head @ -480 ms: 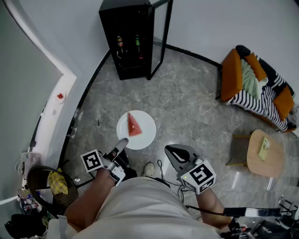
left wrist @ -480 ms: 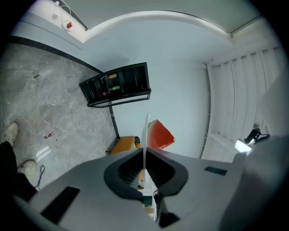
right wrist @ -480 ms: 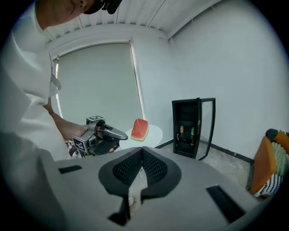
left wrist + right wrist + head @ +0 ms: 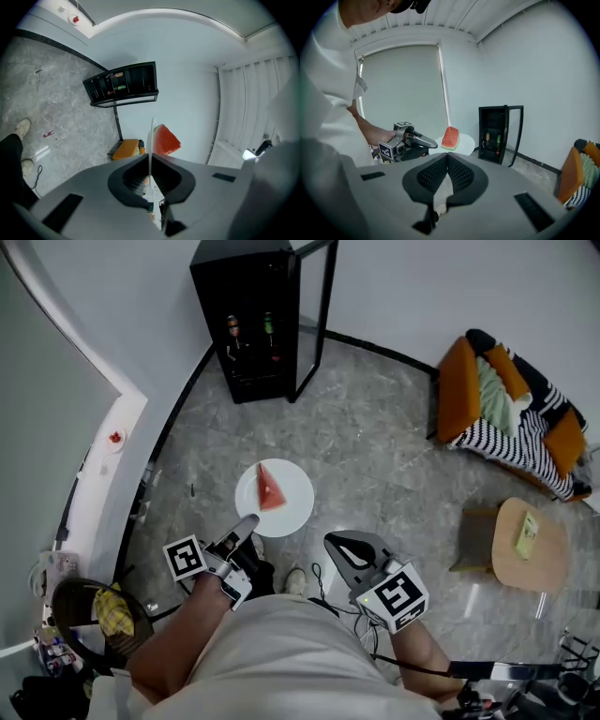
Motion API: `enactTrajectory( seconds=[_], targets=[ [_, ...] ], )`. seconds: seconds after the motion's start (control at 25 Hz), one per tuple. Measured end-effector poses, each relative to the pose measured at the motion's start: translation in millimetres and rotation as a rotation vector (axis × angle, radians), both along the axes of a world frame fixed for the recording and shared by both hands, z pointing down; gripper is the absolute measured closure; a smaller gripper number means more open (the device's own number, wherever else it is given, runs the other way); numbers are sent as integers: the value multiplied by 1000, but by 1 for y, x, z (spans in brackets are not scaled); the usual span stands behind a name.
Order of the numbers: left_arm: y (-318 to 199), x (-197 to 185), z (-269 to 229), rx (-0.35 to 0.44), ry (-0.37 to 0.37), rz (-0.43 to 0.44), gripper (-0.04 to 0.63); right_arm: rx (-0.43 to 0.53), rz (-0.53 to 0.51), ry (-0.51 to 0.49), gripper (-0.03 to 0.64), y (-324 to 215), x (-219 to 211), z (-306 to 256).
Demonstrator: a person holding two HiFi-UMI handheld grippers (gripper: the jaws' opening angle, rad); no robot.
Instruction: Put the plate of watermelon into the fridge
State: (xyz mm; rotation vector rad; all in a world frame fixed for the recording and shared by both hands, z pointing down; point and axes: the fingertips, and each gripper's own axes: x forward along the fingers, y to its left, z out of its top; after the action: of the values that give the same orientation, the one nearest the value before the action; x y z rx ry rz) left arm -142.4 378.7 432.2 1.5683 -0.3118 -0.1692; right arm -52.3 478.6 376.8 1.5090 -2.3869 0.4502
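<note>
A white plate (image 4: pixel 286 507) carrying a red wedge of watermelon (image 4: pixel 269 487) hangs above the grey floor, held level by its near rim. My left gripper (image 4: pixel 246 526) is shut on that rim; in the left gripper view the plate (image 4: pixel 151 140) shows edge-on between the jaws with the watermelon (image 4: pixel 165 139) beyond it. My right gripper (image 4: pixel 349 548) is shut with nothing in it, to the right of the plate. The black fridge (image 4: pixel 251 315) stands ahead with its glass door (image 4: pixel 319 306) swung open and bottles (image 4: pixel 249 332) inside. The right gripper view shows the plate (image 4: pixel 461 142), melon (image 4: pixel 450 138) and fridge (image 4: pixel 494 133).
An orange armchair (image 4: pixel 511 413) with a striped blanket stands at the right, and a small round wooden table (image 4: pixel 530 545) nearer. A white counter edge (image 4: pixel 98 474) runs along the left wall. A dark bin with yellow cloth (image 4: pixel 98 610) sits at lower left.
The fridge sits slightly higher and further left in the head view; the plate has stayed in the left gripper's hold. Both grippers keep their positions relative to my body.
</note>
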Motion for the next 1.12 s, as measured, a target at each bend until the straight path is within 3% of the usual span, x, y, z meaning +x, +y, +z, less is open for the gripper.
enactTrajectory(
  seconds=[0.4,0.76,1.12],
  targets=[
    [-85,23,12,-6,22,9,574,9,19,48,595,-75,15,2],
    [-229,56,14,20,34,13,574,25,-12,121,522,-227,31,-10],
    [-357,67,21,26,26,-1,574,-10,-53,136,509,-357,30,-2]
  ],
)
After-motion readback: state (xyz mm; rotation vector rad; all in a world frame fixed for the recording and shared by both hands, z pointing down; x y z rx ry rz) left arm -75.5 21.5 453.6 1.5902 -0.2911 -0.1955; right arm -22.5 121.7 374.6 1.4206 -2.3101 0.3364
